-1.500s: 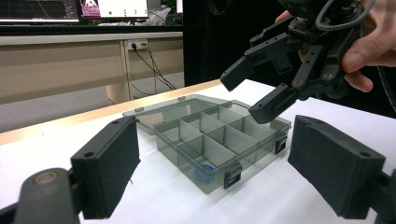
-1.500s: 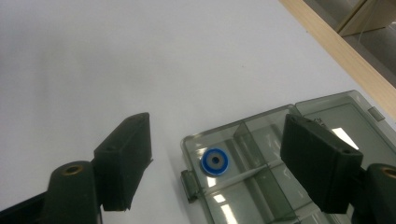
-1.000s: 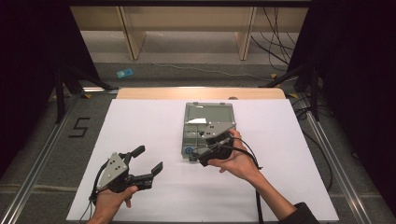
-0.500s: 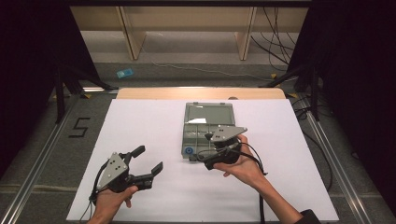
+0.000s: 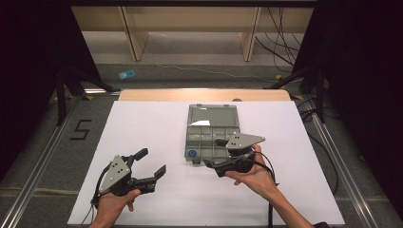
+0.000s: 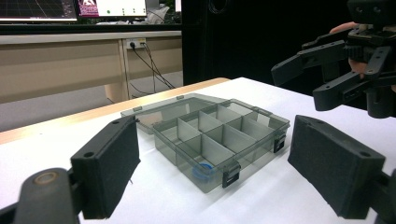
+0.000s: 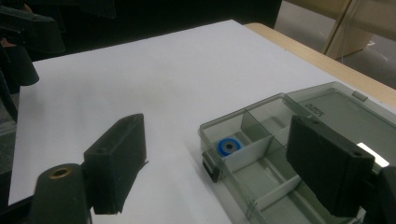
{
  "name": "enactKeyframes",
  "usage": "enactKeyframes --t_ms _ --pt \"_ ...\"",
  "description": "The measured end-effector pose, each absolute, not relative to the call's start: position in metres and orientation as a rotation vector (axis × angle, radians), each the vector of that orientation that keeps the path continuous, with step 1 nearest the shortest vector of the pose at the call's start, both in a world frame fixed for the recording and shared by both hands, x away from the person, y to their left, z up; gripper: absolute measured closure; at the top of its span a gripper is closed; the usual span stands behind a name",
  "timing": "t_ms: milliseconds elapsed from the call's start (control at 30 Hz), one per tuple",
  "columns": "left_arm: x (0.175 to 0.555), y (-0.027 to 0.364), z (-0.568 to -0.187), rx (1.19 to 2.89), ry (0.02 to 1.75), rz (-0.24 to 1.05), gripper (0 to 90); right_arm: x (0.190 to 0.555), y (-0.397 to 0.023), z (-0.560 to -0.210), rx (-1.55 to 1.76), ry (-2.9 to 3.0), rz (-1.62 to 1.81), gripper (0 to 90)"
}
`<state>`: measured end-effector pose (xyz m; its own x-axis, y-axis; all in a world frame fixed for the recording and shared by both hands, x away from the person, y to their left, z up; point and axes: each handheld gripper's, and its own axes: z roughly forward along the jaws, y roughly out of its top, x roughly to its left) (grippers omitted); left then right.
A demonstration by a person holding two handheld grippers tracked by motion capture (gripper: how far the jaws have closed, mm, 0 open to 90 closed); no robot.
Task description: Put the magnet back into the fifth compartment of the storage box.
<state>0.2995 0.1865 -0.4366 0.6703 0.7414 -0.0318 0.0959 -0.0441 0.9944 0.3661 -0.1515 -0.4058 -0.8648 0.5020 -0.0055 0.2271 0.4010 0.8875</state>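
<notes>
A grey clear compartment box (image 5: 212, 137) lies open at the table's middle, its lid (image 5: 212, 115) flat behind it. A blue ring (image 5: 192, 153) sits in the near-left compartment; it is also seen as the blue ring (image 7: 229, 146) and the blue ring (image 6: 203, 170). My right gripper (image 5: 214, 152) hovers at the box's near right corner, open, with nothing between its jaws. My left gripper (image 5: 152, 162) is open and empty too, low over the sheet to the left of the box. In the left gripper view the box (image 6: 219, 135) lies ahead and the right gripper (image 6: 327, 70) hangs beyond it.
A white sheet (image 5: 142, 123) covers the table, with a wooden edge (image 5: 204, 95) at the far side. Metal rails (image 5: 43, 156) run along both sides. Wooden furniture legs and cables (image 5: 280, 52) stand on the floor beyond.
My right gripper has drawn back a little toward the near right, off the box. The left gripper and the box have stayed put.
</notes>
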Motion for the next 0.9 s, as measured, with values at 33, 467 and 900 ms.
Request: enactKeyframes --t_ms 33,467,900 --pt "0.299 0.186 -0.437 1.55 0.716 0.601 15.7 0.366 -0.153 -0.406 0.628 2.384 1.453 21.1" --pt "0.3 0.186 -0.437 1.552 0.713 0.603 15.7 0.357 -0.164 -0.408 0.677 2.346 1.517 20.9" --pt "0.3 0.186 -0.437 1.552 0.712 0.604 15.7 0.351 -0.178 -0.411 0.696 2.306 1.522 20.2"
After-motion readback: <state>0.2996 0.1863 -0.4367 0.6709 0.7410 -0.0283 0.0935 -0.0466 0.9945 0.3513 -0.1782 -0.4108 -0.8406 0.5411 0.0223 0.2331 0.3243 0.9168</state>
